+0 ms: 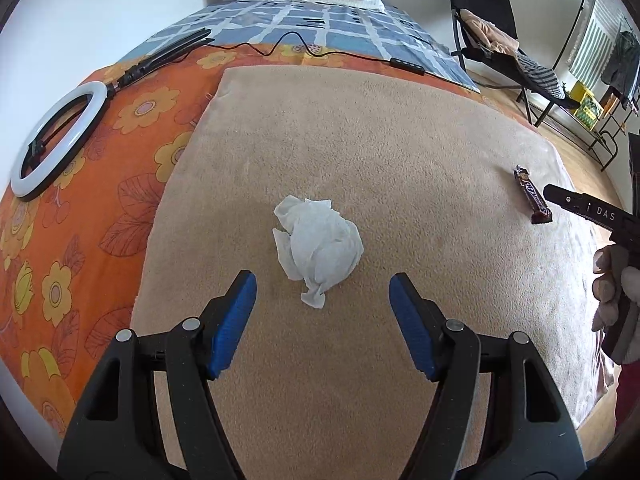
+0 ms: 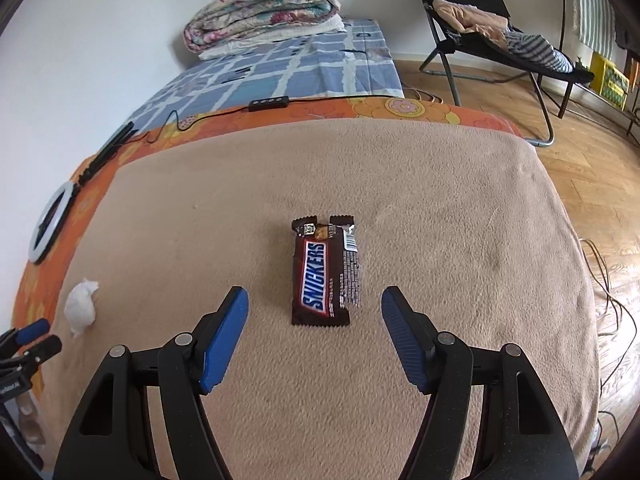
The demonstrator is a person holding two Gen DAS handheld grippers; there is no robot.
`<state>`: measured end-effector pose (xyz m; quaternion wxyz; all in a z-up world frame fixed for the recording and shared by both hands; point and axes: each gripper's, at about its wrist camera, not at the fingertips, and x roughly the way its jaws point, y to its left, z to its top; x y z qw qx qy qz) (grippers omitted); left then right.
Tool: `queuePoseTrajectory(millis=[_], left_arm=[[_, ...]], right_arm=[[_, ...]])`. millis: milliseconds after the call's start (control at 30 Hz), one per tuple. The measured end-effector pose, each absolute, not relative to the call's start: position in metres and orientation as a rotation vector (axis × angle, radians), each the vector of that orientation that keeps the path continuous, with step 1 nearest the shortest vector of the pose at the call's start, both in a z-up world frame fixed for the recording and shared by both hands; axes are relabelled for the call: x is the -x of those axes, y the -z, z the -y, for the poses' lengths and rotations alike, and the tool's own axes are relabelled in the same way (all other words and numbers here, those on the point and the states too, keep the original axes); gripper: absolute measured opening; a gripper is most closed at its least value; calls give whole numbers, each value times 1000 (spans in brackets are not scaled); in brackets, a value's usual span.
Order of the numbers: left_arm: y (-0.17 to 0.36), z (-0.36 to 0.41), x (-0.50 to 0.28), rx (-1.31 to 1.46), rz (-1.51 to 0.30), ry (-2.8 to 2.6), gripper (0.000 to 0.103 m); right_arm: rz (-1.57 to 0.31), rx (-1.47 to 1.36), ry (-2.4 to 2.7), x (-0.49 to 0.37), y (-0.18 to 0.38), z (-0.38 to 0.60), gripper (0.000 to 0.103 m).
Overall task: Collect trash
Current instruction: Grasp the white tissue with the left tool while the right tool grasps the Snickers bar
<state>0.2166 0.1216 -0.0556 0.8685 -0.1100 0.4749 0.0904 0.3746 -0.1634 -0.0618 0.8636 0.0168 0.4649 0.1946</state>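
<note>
Crumpled white paper tissue (image 1: 318,249) and flattened brown Snickers wrapper (image 2: 325,274), the 2 pieces of trash in view, both lying on a beige fleece blanket (image 1: 400,140) spread over the bed. The tissue sits near the blanket's middle, just ahead of and between the blue-padded fingers of the left tool (image 1: 323,294). The wrapper lies well apart from the tissue, toward the blanket's right side, its near end between the fingers of the right tool (image 2: 315,308). Both tools stand wide open and hold nothing; neither touches its target. Judged step: approach, with each tool lined up on 1 item and no grasp yet made. The next move probably calls for the left tool to advance and lower until its pads flank the tissue, then close; the soft wad should compress easily. The wrapper is thin and flat against the pile, so the right tool would likely need to press its fingertips into the blanket to catch an edge. No bin or bag shows in either view. Beyond the blanket: an orange flowered sheet (image 1: 80,200) carrying a white ring light (image 1: 56,144), and a black folding chair (image 2: 500,32) on the wooden floor.
</note>
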Motion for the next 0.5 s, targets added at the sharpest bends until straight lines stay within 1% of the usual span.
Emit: queuePoseTrajectory(millis=[133, 200, 267, 300, 333, 400, 433, 467, 500], left_arm=[[61, -121, -228, 218, -997, -197, 71], [65, -122, -232, 211, -1002, -199, 68], [70, -121, -235, 204, -1016, -197, 55], [72, -120, -236, 200, -1024, -196, 53], [74, -120, -237, 197, -1026, -197, 49], [76, -120, -238, 194, -1030, -200, 42], [77, -120, -239, 191, -1032, -202, 35], [77, -120, -239, 188, -1034, -204, 32], [77, -120, -239, 184, -1031, -206, 32]], right_arm=[[-985, -31, -398, -386, 72, 158, 69], [-989, -29, -391, -390, 77, 157, 69], [-997, -37, -388, -394, 82, 157, 67], [-1002, -41, -388, -395, 84, 157, 62], [-1006, -44, -388, -397, 86, 157, 60], [-1015, -42, -391, -398, 89, 157, 52], [-1019, -38, -389, -400, 91, 154, 51], [-1016, -33, -386, -400, 92, 154, 49], [-1012, -30, -384, -400, 92, 154, 48]])
